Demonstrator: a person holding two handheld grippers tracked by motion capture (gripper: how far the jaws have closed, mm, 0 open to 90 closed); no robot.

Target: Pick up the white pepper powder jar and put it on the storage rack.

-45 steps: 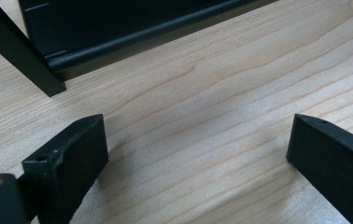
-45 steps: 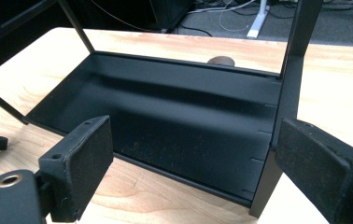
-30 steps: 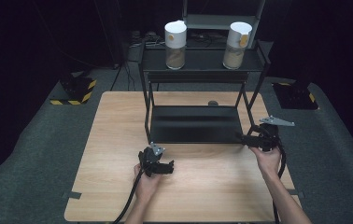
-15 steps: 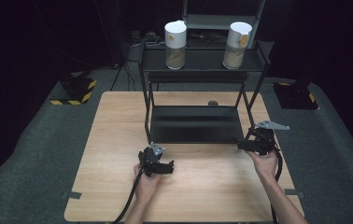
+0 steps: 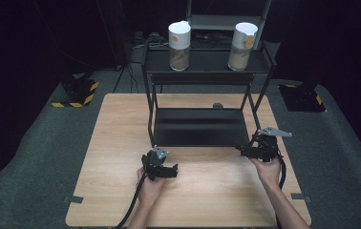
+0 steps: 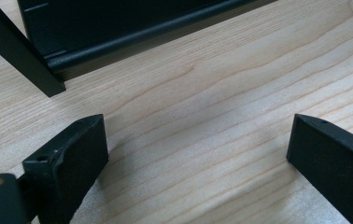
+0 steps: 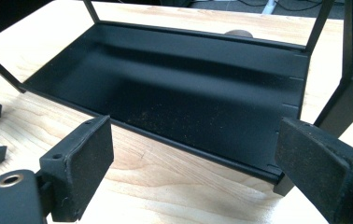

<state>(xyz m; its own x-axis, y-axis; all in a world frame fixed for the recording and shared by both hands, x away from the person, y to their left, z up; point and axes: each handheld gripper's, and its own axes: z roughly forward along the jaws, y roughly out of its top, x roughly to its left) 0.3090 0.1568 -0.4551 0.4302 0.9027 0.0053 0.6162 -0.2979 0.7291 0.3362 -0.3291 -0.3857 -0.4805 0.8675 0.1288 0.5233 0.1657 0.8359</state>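
My left gripper [image 5: 174,171] sits low over the wooden table [image 5: 116,143], jaws spread wide with only bare wood grain between them in the left gripper view; it holds nothing. Its tips point toward the right, just in front of the front edge of the black rack [image 5: 207,57]. In its own view I see the rack's bottom shelf [image 6: 118,28] and one black leg [image 6: 20,51] close ahead.

My right gripper [image 5: 240,150] is at the rack's front right corner, jaws also wide and empty, pointing left along the bottom shelf's front lip. The right gripper view looks across that shelf [image 7: 188,88]; nothing lies between the pads.

Two white-capped jars, left jar [image 5: 179,39] and right jar [image 5: 242,40], stand upright on the rack's top shelf, well apart from both grippers.

Grey carpet [image 5: 40,152] surrounds the table; the room behind is dark
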